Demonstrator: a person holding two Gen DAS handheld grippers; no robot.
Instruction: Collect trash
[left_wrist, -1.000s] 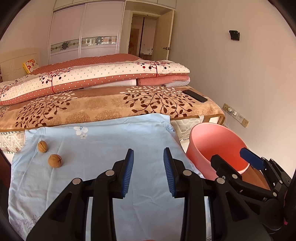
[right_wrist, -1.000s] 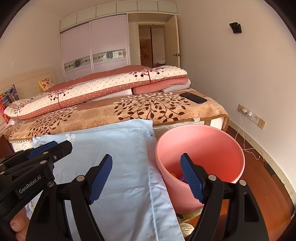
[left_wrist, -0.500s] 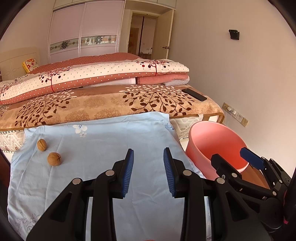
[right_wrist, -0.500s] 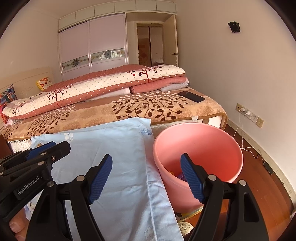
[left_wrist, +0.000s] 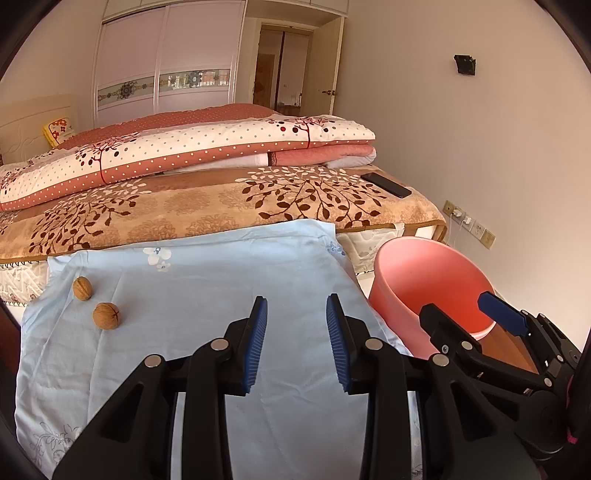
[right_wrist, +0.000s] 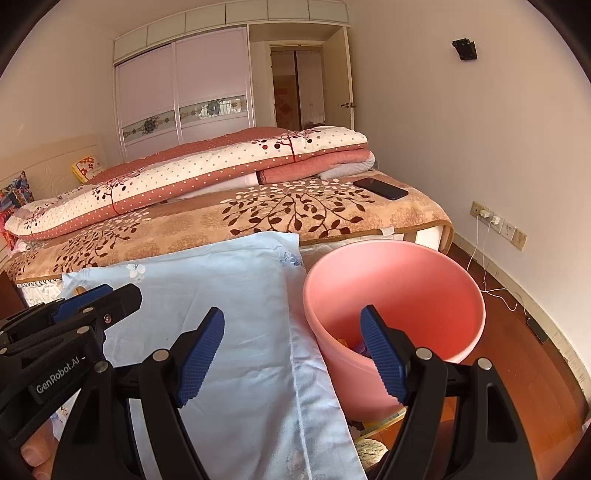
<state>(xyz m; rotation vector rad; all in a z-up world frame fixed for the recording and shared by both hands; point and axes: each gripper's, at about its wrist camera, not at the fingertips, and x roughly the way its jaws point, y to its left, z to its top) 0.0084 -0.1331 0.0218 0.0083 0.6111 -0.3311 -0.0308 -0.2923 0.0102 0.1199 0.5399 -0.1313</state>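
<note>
Two brown walnuts (left_wrist: 106, 315) (left_wrist: 82, 288) lie on the far left of a light blue cloth (left_wrist: 207, 280). My left gripper (left_wrist: 295, 345) hovers open over the middle of that cloth, with nothing between its blue pads. A pink bucket (right_wrist: 395, 295) stands to the right of the cloth, with some coloured bits at its bottom (right_wrist: 354, 345). My right gripper (right_wrist: 291, 354) is open and empty, its right finger over the bucket's mouth and its left finger over the cloth (right_wrist: 221, 288). Each gripper shows at the edge of the other's view.
A bed with a brown leaf-pattern blanket (left_wrist: 221, 206) and folded quilts (left_wrist: 207, 147) lies behind the cloth. A black phone (right_wrist: 380, 188) rests on the blanket's right corner. Wall sockets with cables (right_wrist: 491, 221) are on the right, above a wooden floor (right_wrist: 524, 354).
</note>
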